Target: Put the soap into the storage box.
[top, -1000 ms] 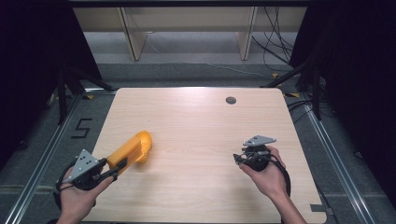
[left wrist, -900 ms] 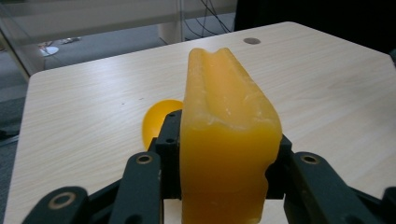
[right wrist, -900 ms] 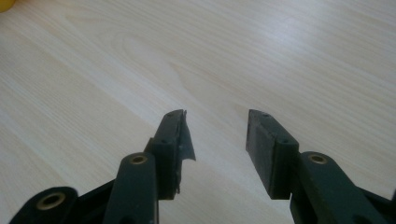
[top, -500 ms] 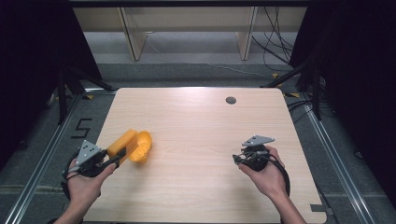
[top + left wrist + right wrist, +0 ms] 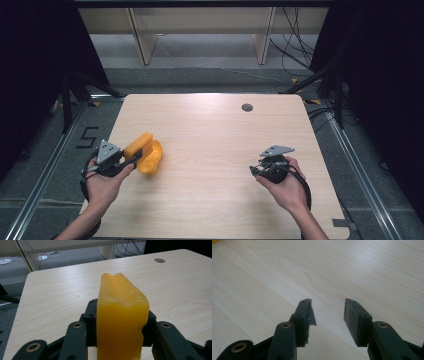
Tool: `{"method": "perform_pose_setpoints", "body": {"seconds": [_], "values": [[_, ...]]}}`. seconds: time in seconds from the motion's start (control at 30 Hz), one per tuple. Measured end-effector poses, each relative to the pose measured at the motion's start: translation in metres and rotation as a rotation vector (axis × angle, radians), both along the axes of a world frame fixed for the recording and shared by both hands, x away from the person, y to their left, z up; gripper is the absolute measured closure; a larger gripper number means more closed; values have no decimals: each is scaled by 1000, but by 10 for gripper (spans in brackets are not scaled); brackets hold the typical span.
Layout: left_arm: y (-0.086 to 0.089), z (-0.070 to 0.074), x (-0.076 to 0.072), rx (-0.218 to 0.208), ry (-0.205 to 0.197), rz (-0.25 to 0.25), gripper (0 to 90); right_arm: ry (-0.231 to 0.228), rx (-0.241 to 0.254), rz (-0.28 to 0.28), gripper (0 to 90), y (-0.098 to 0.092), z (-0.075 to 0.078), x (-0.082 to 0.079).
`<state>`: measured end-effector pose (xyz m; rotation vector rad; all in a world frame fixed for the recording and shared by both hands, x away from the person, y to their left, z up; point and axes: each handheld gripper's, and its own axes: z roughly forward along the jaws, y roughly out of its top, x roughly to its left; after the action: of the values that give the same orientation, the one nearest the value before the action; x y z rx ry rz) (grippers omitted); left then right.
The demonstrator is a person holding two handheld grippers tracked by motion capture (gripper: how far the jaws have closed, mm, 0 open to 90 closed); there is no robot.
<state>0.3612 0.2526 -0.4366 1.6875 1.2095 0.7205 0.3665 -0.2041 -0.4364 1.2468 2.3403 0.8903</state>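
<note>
The left gripper [image 5: 134, 159] grasps a yellow-orange block [image 5: 121, 317] between its jaws, low over the wooden table [image 5: 210, 150] near its left edge. The right gripper [image 5: 328, 315] is released, with a gap between its jaws, above the table's right part.

The orange block's [image 5: 121, 320] lower end is cut off by the bottom edge.

A lab: bare wooden table [image 5: 215, 150], floor rails [image 5: 45, 170], loose cables [image 5: 300, 55].
</note>
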Motion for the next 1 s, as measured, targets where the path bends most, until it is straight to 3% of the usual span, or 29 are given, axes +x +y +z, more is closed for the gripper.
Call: {"method": "perform_pose_setpoints", "body": {"seconds": [0.3,0.6,0.73,1.0], "values": [[-3,-6,8,14,16,3,603,-9,-8,16,569,1,-2,1],[-7,-9,11,15,21,7,603,11,1,9,569,2,-1,1],[-8,-11,13,30,33,3,603,-5,-6,19,569,1,-2,2],[-10,-12,16,35,18,8,603,11,-4,18,567,2,-2,1]]}}
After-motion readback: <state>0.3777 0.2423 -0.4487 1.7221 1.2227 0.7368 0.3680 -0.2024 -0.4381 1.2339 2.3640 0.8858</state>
